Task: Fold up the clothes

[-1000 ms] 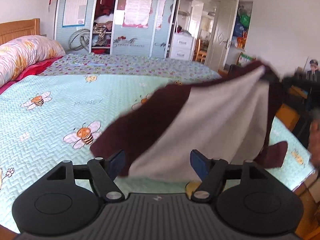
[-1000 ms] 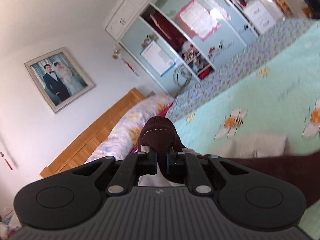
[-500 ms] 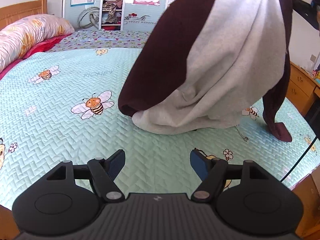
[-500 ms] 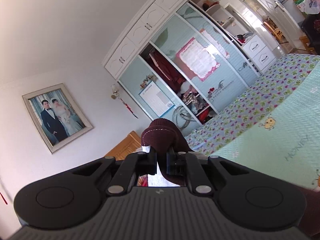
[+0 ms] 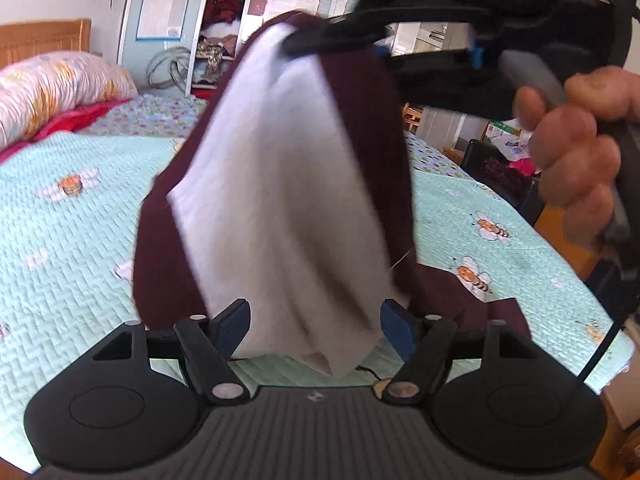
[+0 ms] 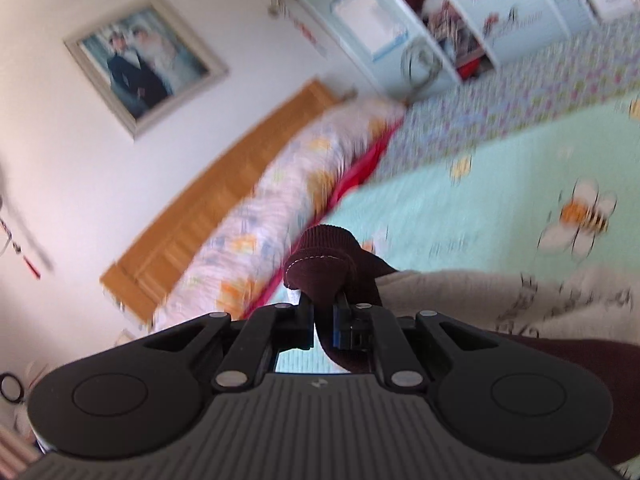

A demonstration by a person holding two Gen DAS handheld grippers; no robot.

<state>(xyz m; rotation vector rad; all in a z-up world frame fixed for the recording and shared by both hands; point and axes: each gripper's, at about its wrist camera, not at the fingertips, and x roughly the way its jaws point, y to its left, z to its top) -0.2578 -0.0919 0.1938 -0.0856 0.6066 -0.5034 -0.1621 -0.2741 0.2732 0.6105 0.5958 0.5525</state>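
Right hand-held gripper point(image 6: 323, 322) is clamped on a dark maroon ribbed cuff or hem of the maroon-and-pale-grey soft knit garment point(image 5: 280, 200), hanging it above the mint-green quilted bedspread with bee prints point(image 5: 72, 248). Left hand-held gripper point(image 5: 314, 326) stands wide open, holding nothing – the garment's low end dangles btwn its blue pads. Fabric looks light, limp, non-slippery; prob. best taken at a bottom corner or hem. Count: 1 garment, 2 grippers, 1 bed – one floral pillow roll point(image 5: 52, 88).

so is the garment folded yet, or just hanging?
Just hanging, unfolded. The maroon-and-white garment dangles bunched from the right gripper, shut on its maroon edge; most of it is off the bed.
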